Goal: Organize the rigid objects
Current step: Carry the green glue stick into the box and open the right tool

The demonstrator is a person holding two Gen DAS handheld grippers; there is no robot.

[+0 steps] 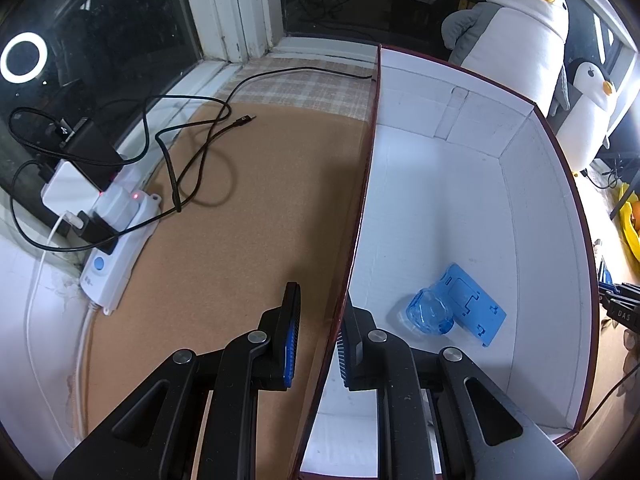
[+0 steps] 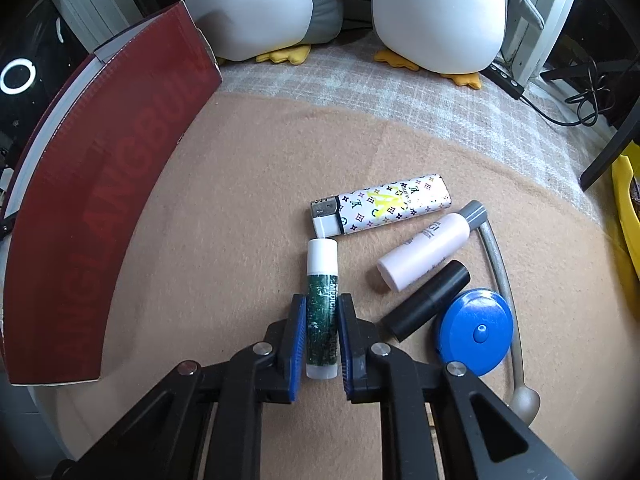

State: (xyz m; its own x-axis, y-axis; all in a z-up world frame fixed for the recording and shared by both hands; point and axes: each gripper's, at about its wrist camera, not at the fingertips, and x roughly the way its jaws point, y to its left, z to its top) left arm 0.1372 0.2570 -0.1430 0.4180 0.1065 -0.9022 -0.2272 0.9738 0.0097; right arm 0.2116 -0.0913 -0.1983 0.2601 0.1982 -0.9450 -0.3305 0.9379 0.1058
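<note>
Right claw (image 2: 322,336) pinching lip balm (image 2: 321,307) at lower centre, long axis running along the fingers; left claw (image 1: 318,334) pinching box wall (image 1: 362,208).

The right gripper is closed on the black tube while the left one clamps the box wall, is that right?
Not quite. The right wrist view shows the right gripper closed on the green lip balm; the black tube lies untouched beside it. The left gripper does clamp the box wall.

a tan felt mat (image 1: 248,216) covers the worktop, over a pale checked cloth (image 1: 304,88). behind is a dark window (image 1: 100,40) with white frame (image 1: 236,8), reflecting a ring light (image 1: 23,61).
</note>
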